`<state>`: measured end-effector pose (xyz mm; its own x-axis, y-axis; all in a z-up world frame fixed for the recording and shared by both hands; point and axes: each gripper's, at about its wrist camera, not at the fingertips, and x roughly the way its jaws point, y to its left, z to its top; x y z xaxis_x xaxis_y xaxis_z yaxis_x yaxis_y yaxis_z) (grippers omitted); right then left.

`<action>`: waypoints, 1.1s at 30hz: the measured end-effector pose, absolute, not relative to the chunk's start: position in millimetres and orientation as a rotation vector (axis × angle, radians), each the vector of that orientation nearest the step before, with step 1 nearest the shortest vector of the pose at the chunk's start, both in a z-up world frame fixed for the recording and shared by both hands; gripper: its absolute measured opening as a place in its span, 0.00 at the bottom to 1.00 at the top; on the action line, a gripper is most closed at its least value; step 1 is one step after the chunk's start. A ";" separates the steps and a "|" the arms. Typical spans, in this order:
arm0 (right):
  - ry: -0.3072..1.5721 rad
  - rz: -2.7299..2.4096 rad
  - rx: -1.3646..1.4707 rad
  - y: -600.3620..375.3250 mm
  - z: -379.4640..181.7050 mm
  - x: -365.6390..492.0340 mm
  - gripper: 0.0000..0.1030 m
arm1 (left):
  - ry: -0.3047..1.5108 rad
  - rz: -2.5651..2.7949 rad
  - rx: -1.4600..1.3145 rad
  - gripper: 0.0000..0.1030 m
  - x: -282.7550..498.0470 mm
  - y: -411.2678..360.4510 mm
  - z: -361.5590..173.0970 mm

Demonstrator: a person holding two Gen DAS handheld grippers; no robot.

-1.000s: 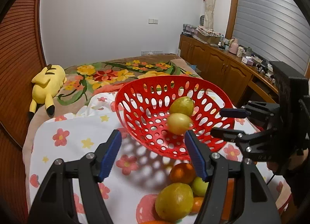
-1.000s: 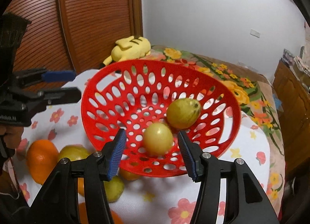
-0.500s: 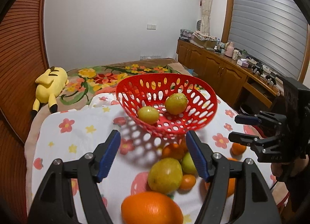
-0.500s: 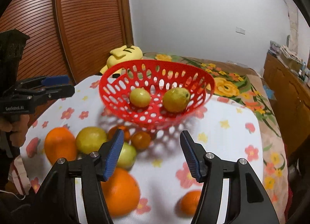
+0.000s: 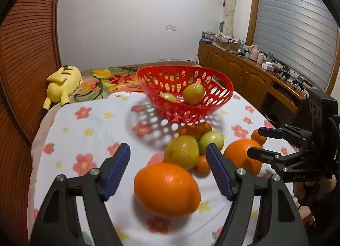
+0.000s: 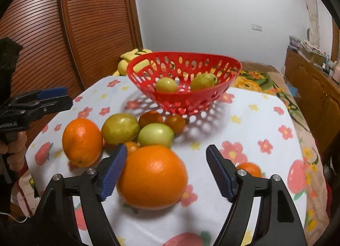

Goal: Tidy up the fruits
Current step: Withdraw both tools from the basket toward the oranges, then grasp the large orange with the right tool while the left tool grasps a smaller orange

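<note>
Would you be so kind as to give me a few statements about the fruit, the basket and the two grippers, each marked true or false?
1. The red basket holds two yellow-green fruits. True.
2. The right gripper is clamped on a large orange. False: its jaws, which have just been opening, stand apart, and the orange lies on the floral cloth by the left pad.
3. The left gripper holds nothing. True: its jaws are open, and another large orange lies on the cloth in front.
4. The basket is blue. False: it is red.
5. A yellow plush toy lies on the bed behind the cloth. True.
6. All fruits are in the basket. False: several lie outside on the cloth.
</note>
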<state>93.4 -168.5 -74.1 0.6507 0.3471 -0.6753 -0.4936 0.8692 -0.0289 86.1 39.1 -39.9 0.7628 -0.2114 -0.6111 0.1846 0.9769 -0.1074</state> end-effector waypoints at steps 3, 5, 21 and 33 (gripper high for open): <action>0.732 0.493 -0.222 -164.5 -84.0 90.4 0.80 | 0.691 -0.206 -0.043 0.72 81.9 41.7 -49.3; 0.741 0.492 -0.232 -160.3 -90.3 90.6 0.81 | 0.699 -0.201 -0.054 0.72 81.0 43.8 -54.2; 0.789 0.479 -0.231 -155.6 -114.9 93.6 0.88 | 0.749 -0.187 -0.069 0.72 73.7 47.8 -76.7; 0.822 0.487 -0.194 -158.6 -126.6 90.7 0.88 | 0.776 -0.221 -0.093 0.83 76.8 40.2 -93.3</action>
